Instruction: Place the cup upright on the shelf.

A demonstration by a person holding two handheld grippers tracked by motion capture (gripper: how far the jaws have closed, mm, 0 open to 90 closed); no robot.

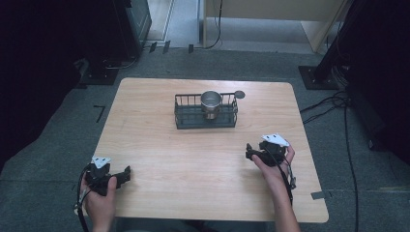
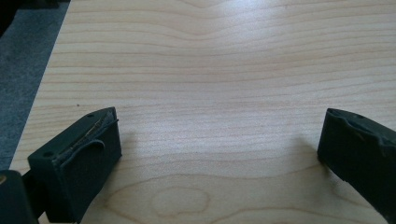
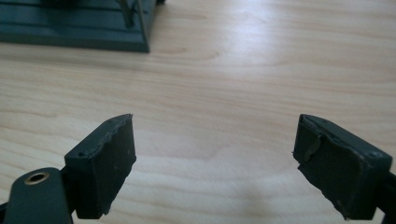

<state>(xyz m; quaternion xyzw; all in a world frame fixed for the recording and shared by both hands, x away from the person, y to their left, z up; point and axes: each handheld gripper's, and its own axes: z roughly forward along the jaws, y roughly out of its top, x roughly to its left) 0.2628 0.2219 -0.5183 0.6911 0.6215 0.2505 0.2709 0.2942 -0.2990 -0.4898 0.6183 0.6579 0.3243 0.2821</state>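
Note:
A dark wire basket (image 1: 183,121) stands at the middle of the wooden table's far half, and a shiny metal cup (image 1: 211,102) stands upright inside it. A small round grey piece (image 1: 239,94) pokes out past the basket's right end. My left gripper (image 1: 126,174) rests low at the table's near left corner, open (image 2: 219,128) with bare wood between its jaws. My right gripper (image 1: 248,151) is held at the near right, pointing left, and is also open (image 3: 215,137) with nothing between its jaws. The basket's base (image 3: 74,35) lies ahead of it, well apart.
The wooden table (image 1: 203,164) has rounded corners and grey carpet around it. Cables (image 1: 333,104) run over the floor at the right. Dark equipment (image 1: 121,29) stands beyond the far left corner. The table's left edge (image 2: 44,79) is close to my left gripper.

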